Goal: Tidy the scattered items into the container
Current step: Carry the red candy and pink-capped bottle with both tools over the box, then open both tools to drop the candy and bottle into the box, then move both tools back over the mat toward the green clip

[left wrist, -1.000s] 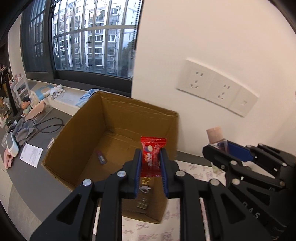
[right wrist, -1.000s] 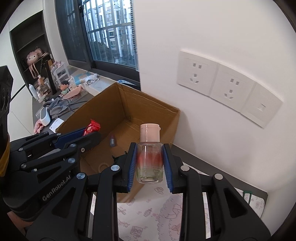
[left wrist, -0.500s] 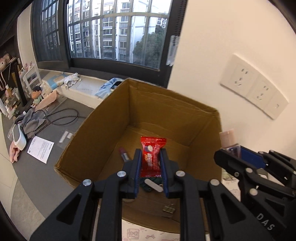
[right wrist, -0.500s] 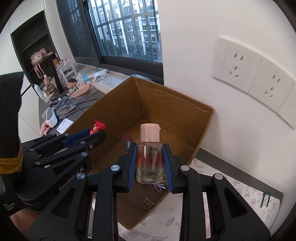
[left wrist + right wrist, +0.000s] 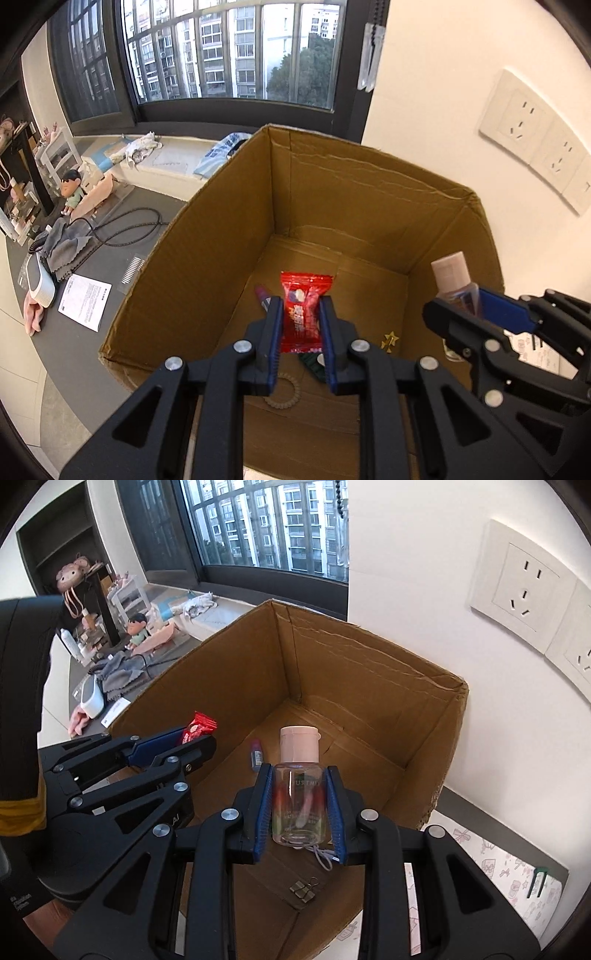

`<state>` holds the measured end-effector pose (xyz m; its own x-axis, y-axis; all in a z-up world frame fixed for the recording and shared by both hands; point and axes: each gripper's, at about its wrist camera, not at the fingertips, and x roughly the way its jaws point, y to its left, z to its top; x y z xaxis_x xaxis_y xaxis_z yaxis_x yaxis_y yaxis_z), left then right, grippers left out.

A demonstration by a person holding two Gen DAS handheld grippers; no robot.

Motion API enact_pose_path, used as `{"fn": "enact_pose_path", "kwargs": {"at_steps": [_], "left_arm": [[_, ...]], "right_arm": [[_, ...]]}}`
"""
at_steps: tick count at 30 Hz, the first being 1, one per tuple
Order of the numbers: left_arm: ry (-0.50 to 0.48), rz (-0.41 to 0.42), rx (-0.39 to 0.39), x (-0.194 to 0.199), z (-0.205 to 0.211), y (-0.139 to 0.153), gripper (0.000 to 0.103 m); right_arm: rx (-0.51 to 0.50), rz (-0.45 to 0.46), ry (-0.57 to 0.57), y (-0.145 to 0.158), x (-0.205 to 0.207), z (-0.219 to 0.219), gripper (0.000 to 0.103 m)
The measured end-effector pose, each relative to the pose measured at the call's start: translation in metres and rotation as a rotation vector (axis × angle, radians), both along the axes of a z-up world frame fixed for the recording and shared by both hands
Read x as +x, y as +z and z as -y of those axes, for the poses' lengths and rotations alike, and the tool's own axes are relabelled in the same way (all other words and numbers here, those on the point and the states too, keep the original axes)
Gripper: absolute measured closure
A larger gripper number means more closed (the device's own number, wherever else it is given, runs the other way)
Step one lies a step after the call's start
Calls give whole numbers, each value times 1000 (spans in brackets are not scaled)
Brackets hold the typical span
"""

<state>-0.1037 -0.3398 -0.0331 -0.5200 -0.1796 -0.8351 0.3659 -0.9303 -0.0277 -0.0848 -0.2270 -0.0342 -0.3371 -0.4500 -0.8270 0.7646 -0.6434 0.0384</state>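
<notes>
An open cardboard box (image 5: 332, 192) (image 5: 369, 672) fills the middle of both views. My left gripper (image 5: 301, 314) is shut on a red candy packet (image 5: 301, 310) and hangs over the box's inside. My right gripper (image 5: 300, 797) is shut on a small clear bottle with a pink cap (image 5: 298, 794), also above the box opening. In the left wrist view the right gripper (image 5: 465, 306) shows at the right with the bottle (image 5: 451, 275). The left gripper (image 5: 192, 738) with the packet (image 5: 197, 725) appears at the left of the right wrist view.
On the box floor lie a small tube (image 5: 263, 297), a hair tie (image 5: 282, 393), a gold star (image 5: 389, 338) and a binder clip (image 5: 304, 890). A patterned mat (image 5: 491, 864) with a green clip (image 5: 537, 880) lies right of the box. Wall sockets (image 5: 524, 590) sit behind; desk clutter (image 5: 55, 251) is at left.
Both grippers have moved forward and over the box, each still holding its item. The box now looks larger and I see deeper into it.
</notes>
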Motion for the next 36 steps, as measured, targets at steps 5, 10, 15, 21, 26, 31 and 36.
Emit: {"fn": "enact_pose_path", "kwargs": {"at_steps": [5, 10, 15, 21, 26, 31, 36], "left_arm": [[1, 13, 10, -2, -1, -5, 84], [4, 13, 13, -5, -2, -4, 83], [-11, 18, 36, -5, -2, -4, 83], [4, 45, 50, -4, 3, -10, 72], [72, 59, 5, 2, 17, -9, 10], [100, 43, 42, 9, 28, -5, 0], [85, 24, 87, 14, 30, 9, 0]], "right_arm": [[21, 19, -4, -7, -2, -1, 74], [46, 34, -13, -11, -5, 1, 74], [82, 9, -23, -13, -5, 2, 71], [102, 0, -76, -16, -10, -5, 49], [75, 28, -112, -16, -21, -19, 32], [17, 50, -76, -9, -19, -23, 4], [0, 36, -74, 0, -14, -28, 0]]}}
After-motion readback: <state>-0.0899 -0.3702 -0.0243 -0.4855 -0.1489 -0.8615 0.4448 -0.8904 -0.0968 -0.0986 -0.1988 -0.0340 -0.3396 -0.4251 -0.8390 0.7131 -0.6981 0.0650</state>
